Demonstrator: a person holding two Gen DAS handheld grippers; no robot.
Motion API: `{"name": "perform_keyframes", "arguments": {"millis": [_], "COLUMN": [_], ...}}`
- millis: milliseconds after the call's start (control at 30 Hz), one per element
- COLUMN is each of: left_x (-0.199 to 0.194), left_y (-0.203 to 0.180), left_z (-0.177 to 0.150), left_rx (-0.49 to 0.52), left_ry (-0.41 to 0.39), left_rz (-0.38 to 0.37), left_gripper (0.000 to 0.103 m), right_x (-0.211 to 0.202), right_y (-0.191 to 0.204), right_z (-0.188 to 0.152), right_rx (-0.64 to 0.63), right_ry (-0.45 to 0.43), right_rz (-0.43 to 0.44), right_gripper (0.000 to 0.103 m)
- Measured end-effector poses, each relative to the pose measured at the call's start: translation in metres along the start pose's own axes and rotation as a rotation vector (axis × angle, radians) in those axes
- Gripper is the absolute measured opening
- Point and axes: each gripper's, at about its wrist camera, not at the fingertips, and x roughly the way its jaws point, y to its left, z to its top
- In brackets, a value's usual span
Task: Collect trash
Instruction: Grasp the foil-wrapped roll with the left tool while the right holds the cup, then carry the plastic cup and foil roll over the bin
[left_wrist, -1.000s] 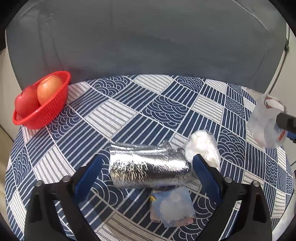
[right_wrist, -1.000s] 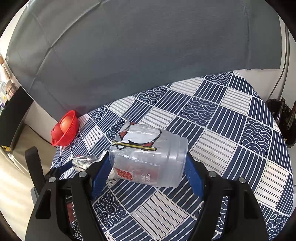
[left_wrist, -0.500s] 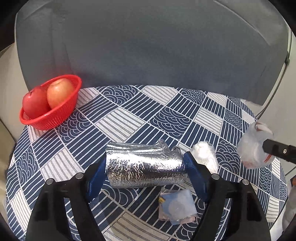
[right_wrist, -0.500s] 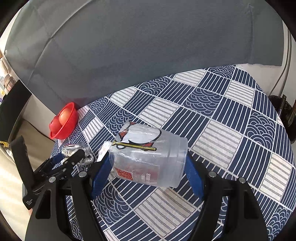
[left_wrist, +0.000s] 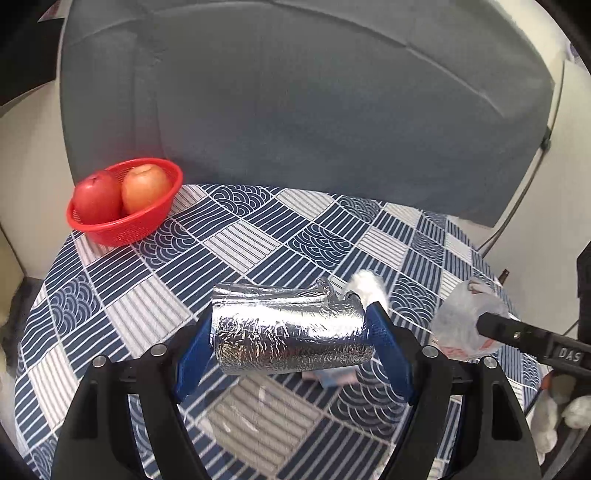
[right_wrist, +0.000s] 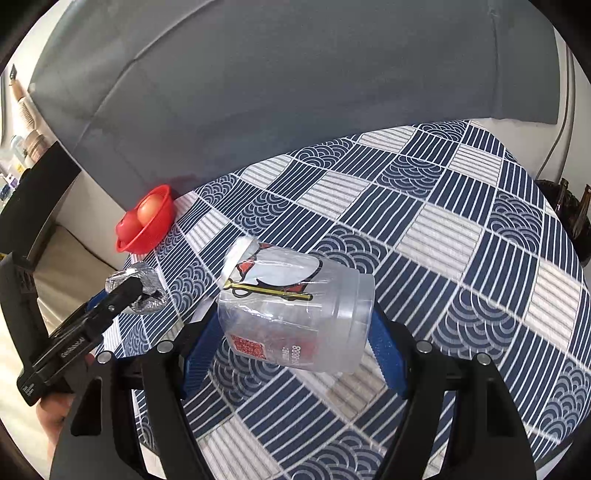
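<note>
**Both grippers carrying trash above the worktop**

The foil roll (left_wrist: 290, 328) is hanging crosswise above the near edge of the worktop (left_wrist: 236, 243), the left gripper (left_wrist: 291, 345) pinching its ends after its jaws have just been closing. The clear plastic cup (right_wrist: 295, 314) is lying sideways in the right gripper (right_wrist: 295, 350), fingers (right_wrist: 386, 356) clamping it. A white wad (left_wrist: 367, 286) and a flat wrapper (left_wrist: 334, 378) are lying underneath. A red basket (left_wrist: 125, 225) holding two apples (left_wrist: 122, 190) is sitting at the far left edge.

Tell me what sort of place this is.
Probably a home dining or living corner: a table under a blue patterned tablecloth, a red fruit basket with two fruits, and a grey padded seat back behind it.
</note>
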Motion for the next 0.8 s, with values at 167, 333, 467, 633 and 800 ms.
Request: {"name": "perform_keyframes", "arguments": {"millis": [167, 333, 467, 633, 800], "left_x": [-0.020, -0.035, -0.046, -0.061, -0.075], "left_y": [-0.004, -0.009, -0.014, -0.024, -0.032], "left_z": [-0.012, -0.029, -0.042, -0.059, -0.079], "left_rx": [0.012, 0.025, 0.034, 0.053, 0.056], "left_ry": [-0.016, -0.014, -0.004, -0.010, -0.002], "left_rz": [-0.018, -0.033, -0.046, -0.054, -0.066], "left_gripper": [0.077, 0.077, 0.077, 0.077, 0.077], "right_x": [-0.013, -0.028, -0.038, -0.055, -0.071], "right_y": [0.011, 0.020, 0.020, 0.021, 0.022], "right_z": [-0.018, -0.036, -0.056, -0.081, -0.101], "right_rx": [-0.027, -0.071, -0.077, -0.094, -0.110], "right_ry": [-0.006, -0.026, -0.020, -0.027, -0.039], "right_rz": [0.006, 0.025, 0.039, 0.038, 0.040], "right_gripper": [0.074, 0.074, 0.074, 0.074, 0.075]}}
